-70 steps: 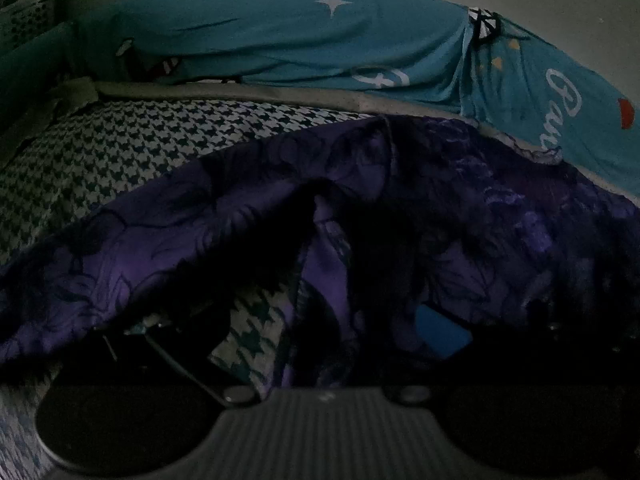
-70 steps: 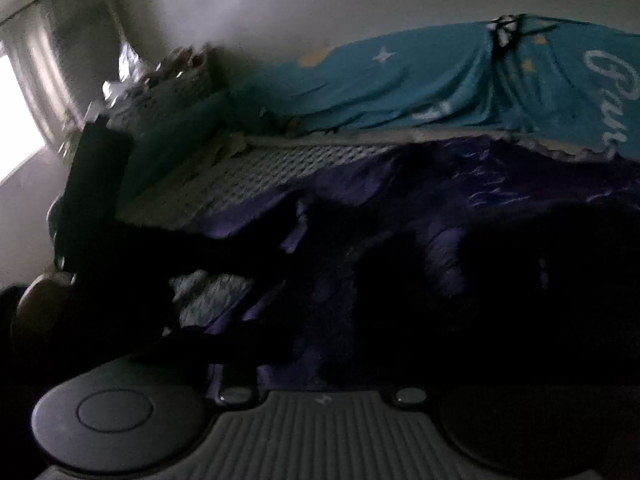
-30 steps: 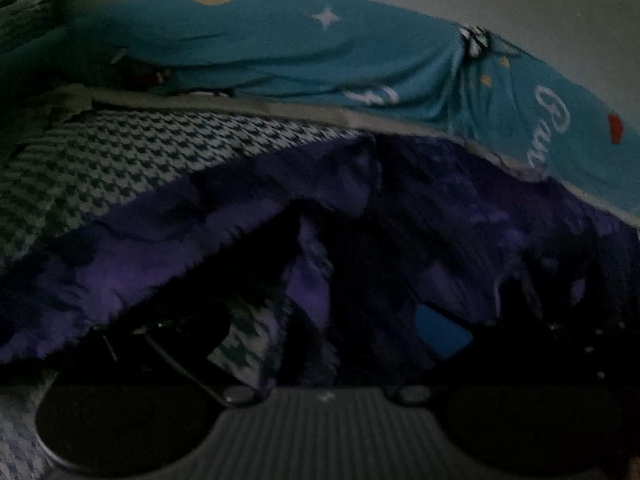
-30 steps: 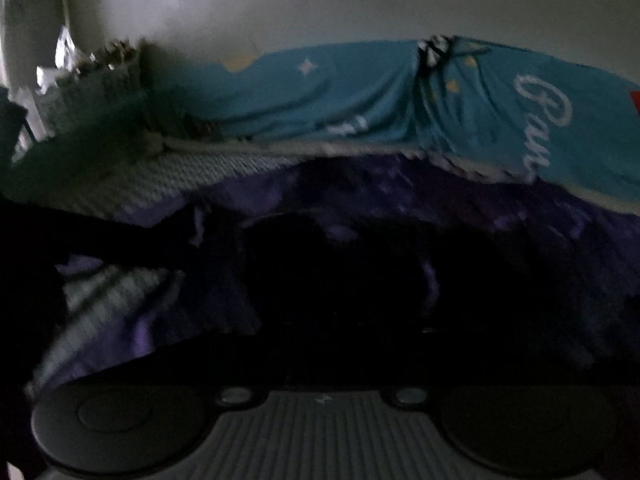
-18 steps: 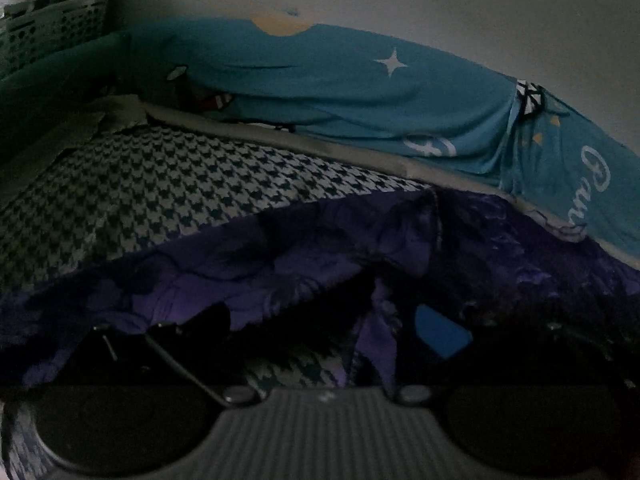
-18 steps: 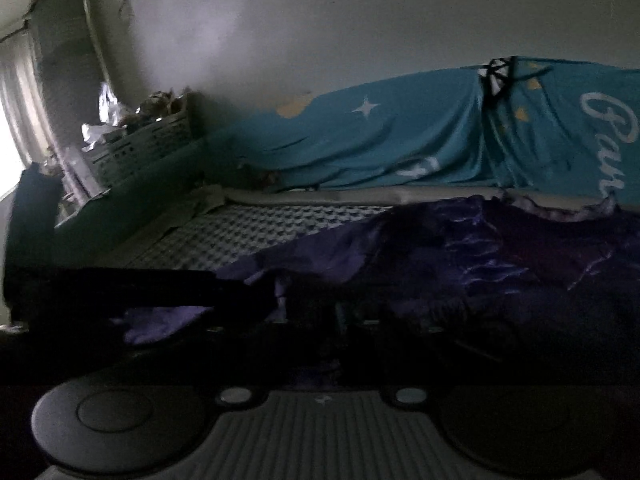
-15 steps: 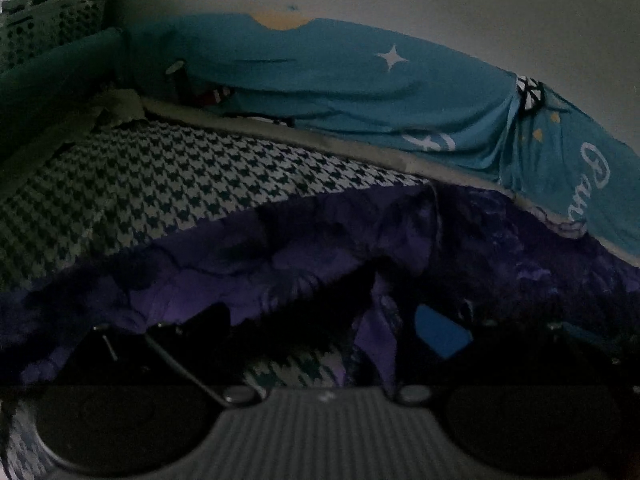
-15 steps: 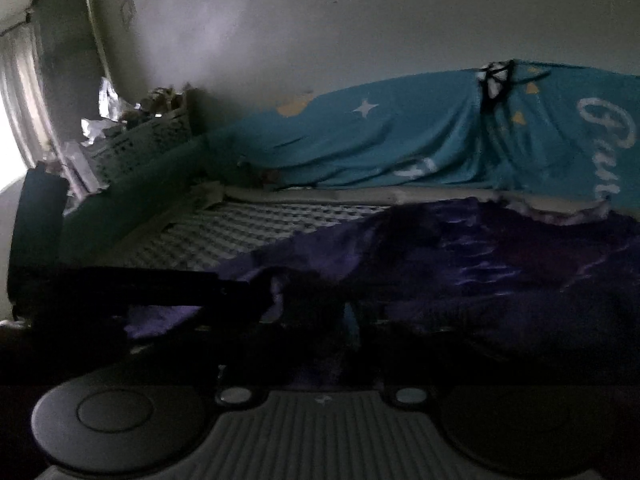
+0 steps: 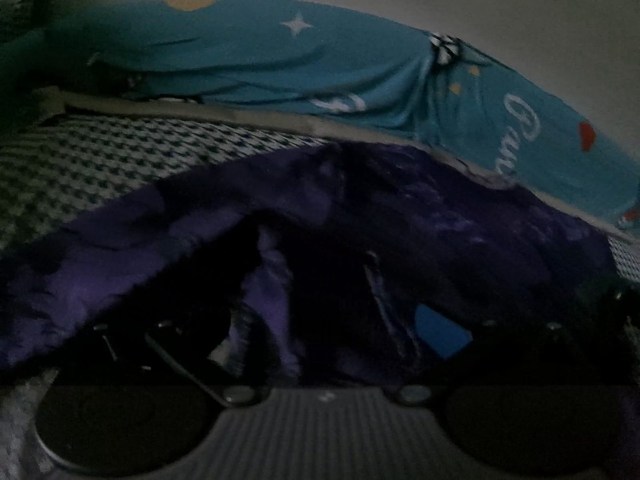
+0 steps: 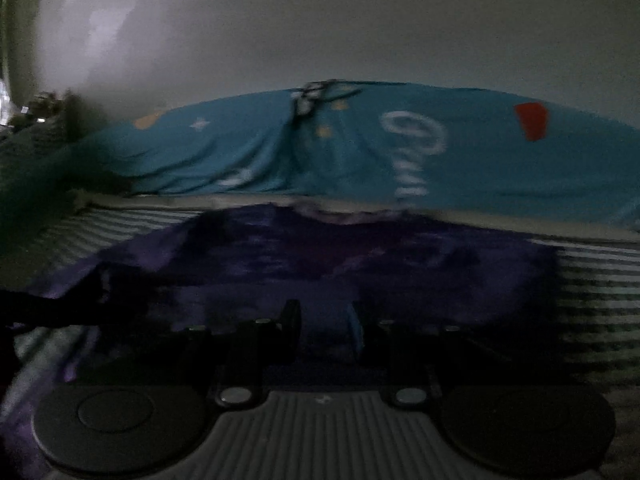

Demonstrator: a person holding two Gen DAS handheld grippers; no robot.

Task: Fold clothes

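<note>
Purple garment [image 10: 360, 256] spreads at 12 o'clock off R gripper [image 10: 322, 326], jaws opening, nothing between; L gripper [image 9: 320, 332] looks clamped on cloth, nearer.

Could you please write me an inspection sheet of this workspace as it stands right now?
Surface: bed with houndstooth sheet.
Job's things: purple garment spread rumpled on the sheet.
Clutter: teal printed blanket heaped along the wall.
Grippers: right tongs opening, nothing between the fingers; left tongs buried in purple folds, grip unclear.
Cables: nothing seen.
Surroundings: dim room, plain wall.
</note>
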